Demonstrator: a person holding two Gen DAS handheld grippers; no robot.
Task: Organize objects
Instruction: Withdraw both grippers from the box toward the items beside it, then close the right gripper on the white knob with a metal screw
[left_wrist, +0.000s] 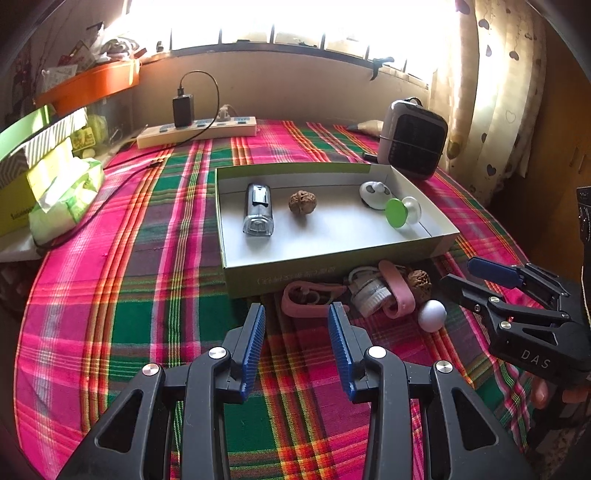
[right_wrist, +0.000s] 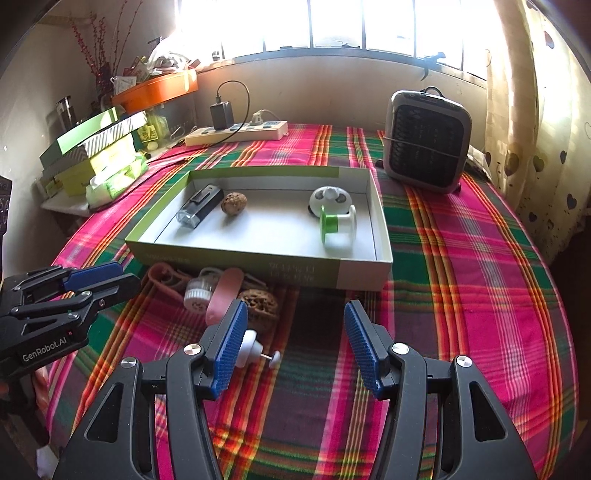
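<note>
A shallow green-and-white box (left_wrist: 332, 275) (right_wrist: 236, 254) lies on the plaid cloth, holding a grey flashlight (left_wrist: 258, 214) (right_wrist: 199, 206), a walnut (left_wrist: 302, 201) (right_wrist: 233, 202), a white round gadget (left_wrist: 375, 192) (right_wrist: 330, 197) and a green-and-white spool (left_wrist: 400, 212) (right_wrist: 338, 224). In front of the box lie a pink clip (left_wrist: 306, 297) (right_wrist: 166, 278), a white brush head with pink strap (left_wrist: 373, 291) (right_wrist: 201, 291), a second walnut (left_wrist: 419, 282) (right_wrist: 258, 304) and a white knob (left_wrist: 432, 314) (right_wrist: 249, 347). My left gripper (left_wrist: 296, 325) (right_wrist: 110, 278) is open just short of the clip. My right gripper (right_wrist: 295, 328) (left_wrist: 467, 275) is open, with the knob by its left finger.
A small heater (left_wrist: 413, 138) (right_wrist: 426, 142) stands at the back right by the curtain. A power strip with charger (left_wrist: 195, 129) (right_wrist: 236, 131) lies along the back wall. Stacked boxes and tissue packs (left_wrist: 44, 173) (right_wrist: 99, 162) crowd the left edge.
</note>
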